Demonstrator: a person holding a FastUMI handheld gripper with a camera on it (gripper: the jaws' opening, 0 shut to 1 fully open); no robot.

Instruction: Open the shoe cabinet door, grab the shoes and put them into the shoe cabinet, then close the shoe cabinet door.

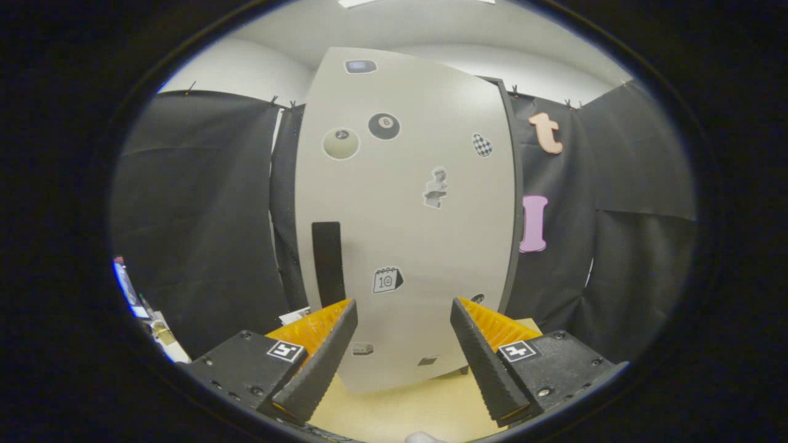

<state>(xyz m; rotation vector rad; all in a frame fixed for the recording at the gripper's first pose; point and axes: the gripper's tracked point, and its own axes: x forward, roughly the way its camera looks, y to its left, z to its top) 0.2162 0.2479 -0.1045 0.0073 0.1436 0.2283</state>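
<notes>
Shoe cabinet door [406, 203]: shut, dark handle [327, 261] just beyond claw [403, 320]; fingers apart, empty. Fits pre-opening or post-closing.

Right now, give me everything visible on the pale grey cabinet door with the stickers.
The pale grey cabinet door stands upright and looks shut, a smooth flat panel facing the gripper, whose open fingers touch nothing. A black vertical handle strip sits low near one edge. Stickers dot it, including two billiard balls. Its base meets the yellowish floor.
</notes>
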